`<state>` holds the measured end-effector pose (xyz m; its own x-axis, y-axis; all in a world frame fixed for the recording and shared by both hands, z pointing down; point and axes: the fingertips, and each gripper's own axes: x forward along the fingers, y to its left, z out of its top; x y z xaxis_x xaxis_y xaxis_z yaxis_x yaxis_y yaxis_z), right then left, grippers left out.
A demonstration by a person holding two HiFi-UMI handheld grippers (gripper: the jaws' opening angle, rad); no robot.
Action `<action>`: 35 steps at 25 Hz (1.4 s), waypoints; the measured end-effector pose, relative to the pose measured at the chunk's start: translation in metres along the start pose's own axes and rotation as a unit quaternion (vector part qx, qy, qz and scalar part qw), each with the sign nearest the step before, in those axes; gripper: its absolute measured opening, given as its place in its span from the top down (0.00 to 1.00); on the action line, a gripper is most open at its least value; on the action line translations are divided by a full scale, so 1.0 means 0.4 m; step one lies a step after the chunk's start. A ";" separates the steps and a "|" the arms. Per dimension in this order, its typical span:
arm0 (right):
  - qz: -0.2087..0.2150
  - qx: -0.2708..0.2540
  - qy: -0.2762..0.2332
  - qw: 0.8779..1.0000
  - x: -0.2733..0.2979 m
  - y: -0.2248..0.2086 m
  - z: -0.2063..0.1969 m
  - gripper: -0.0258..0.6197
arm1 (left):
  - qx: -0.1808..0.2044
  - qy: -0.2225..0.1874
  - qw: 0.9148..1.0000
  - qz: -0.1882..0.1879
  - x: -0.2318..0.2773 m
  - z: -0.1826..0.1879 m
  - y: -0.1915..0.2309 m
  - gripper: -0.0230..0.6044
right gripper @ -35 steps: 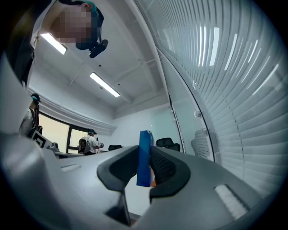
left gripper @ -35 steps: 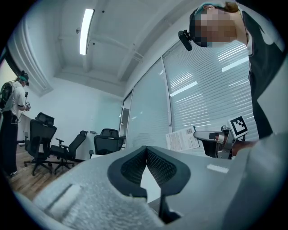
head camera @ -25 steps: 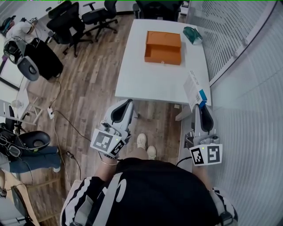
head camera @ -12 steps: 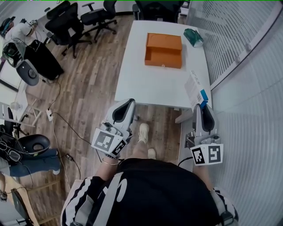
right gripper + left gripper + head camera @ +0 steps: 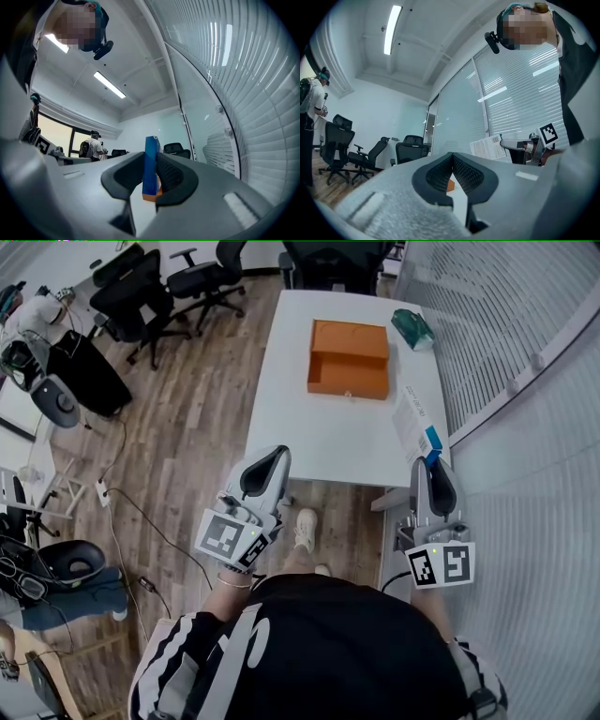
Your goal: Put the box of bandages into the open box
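Room: office with a wood floor, office chairs (image 5: 141, 287) at the far left and a white table (image 5: 319, 427) ahead of the person.
Left gripper: the left gripper (image 5: 272, 457) is held short of the table's near edge, its jaws together with nothing between them.
Open box: the orange open box (image 5: 349, 357) rests on the far half of the table. Its compartment faces up and looks empty, as far as the head view shows.
Teal pack: the teal pack (image 5: 412, 327) lies near the table's far right corner, near the open box and apart from it.
Box of bandages: the white-and-blue box of bandages (image 5: 415, 426) is upright in the air by the table's right near edge, well apart from the open box.
Right gripper: the right gripper (image 5: 429, 465) clamps the lower blue end of the box of bandages, with a pad on each flat face.
Wall: a glass wall with blinds (image 5: 525, 381) runs along the right.
Done: the pickup looks complete, since the box is off any surface and firmly gripped.
Left: carrying it across the table, lowering it into the compartment and releasing it.
Progress: judged somewhere before the midpoint.
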<state>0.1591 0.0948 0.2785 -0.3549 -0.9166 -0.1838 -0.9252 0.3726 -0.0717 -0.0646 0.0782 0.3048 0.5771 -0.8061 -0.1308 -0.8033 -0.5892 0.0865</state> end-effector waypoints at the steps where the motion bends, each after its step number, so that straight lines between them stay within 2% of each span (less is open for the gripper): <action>1: 0.000 0.000 0.000 1.000 0.010 -0.003 -0.001 0.83 | 0.000 0.000 1.000 -0.001 0.008 0.000 0.007 0.96; 16: -0.010 0.001 0.000 1.000 0.163 -0.058 -0.036 0.83 | -0.005 0.003 1.000 -0.005 0.140 -0.023 0.122 0.96; 35: -0.020 0.008 0.002 1.000 0.377 -0.109 -0.051 0.83 | 0.000 0.003 1.000 -0.024 0.335 0.002 0.271 0.96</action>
<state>0.1431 -0.0628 0.2740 -0.3188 -0.9311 -0.1771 -0.9361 0.3386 -0.0955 -0.0745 -0.0937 0.2958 0.6158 -0.7775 -0.1280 -0.7749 -0.6270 0.0804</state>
